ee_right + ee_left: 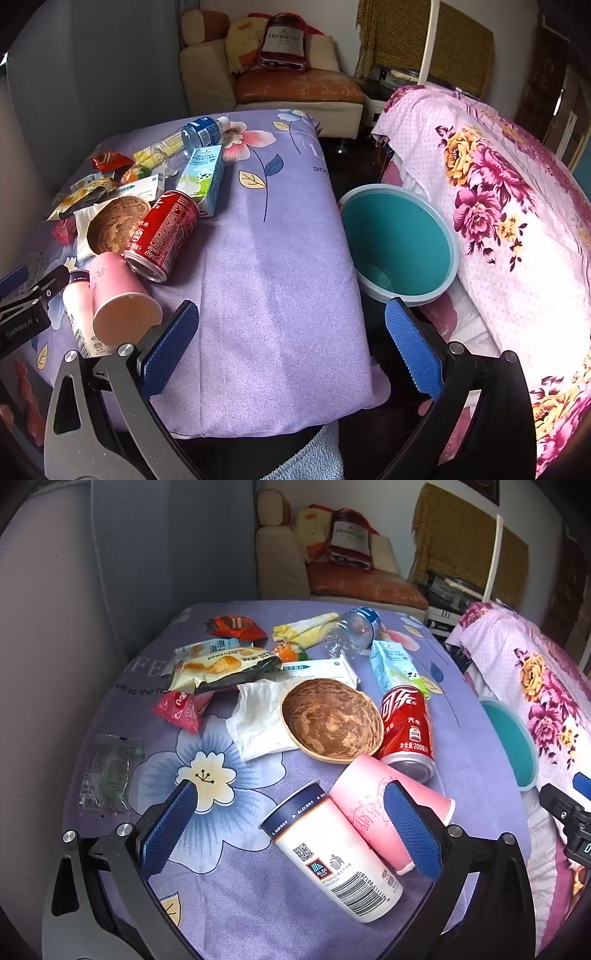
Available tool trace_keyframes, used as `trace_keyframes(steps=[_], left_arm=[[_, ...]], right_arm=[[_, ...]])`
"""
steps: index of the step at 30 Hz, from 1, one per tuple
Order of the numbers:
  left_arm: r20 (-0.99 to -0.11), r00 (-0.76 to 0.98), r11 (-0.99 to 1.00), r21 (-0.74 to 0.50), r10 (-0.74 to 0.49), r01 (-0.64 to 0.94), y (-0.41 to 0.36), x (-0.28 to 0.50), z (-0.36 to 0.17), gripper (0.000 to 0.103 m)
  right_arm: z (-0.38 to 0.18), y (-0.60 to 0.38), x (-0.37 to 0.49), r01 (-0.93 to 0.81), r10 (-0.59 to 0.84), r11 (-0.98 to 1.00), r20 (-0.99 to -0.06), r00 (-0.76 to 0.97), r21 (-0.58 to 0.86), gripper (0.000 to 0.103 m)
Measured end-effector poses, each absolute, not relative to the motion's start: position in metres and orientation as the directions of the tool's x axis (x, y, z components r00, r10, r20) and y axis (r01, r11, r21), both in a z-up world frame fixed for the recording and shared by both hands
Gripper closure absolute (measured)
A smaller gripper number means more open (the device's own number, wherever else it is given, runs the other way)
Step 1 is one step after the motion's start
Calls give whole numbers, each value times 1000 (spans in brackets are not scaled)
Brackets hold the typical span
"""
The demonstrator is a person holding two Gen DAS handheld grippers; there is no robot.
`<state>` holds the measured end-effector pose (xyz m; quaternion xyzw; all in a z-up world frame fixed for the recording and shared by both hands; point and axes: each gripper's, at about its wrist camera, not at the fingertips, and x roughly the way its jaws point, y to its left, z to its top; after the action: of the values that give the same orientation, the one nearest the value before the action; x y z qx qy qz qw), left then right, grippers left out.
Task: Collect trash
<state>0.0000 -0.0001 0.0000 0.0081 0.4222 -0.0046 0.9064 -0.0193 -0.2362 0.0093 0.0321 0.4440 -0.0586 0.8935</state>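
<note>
Teal inside and grey at the rim, the bin (399,240) is standing on the floor just off the edge of the purple floral cloth (273,295), and it is looking empty apart from a faint shape at its bottom that I cannot make out. By my reading, collecting is barely starting: all the litter is lying on the cloth, well away from the bin. Nearest the bin is the red cola can (406,731); touching the can are the pink paper cup (373,808) and the wooden bowl (332,722). A white ALDI cup (332,856) is lying against the pink one, farther from the bin. Beyond are a milk carton (393,666), a clear bottle (351,629), a crumpled tissue (258,720) and several snack wrappers (221,664). The left gripper (295,830) is hovering over the two cups with jaws spread wide, gripping nothing. The right gripper (291,347) is hanging between the litter and the bin, likewise spread and empty.
</note>
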Motion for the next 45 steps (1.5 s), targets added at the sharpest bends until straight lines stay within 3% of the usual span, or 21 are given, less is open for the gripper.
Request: trace_keyframes(steps=[45], left_arm=[[-765,644,1000,-8,-18,17,7,-8,7,3]], right_arm=[[8,-236,-20,145,-80,989,-805,588,8,6]])
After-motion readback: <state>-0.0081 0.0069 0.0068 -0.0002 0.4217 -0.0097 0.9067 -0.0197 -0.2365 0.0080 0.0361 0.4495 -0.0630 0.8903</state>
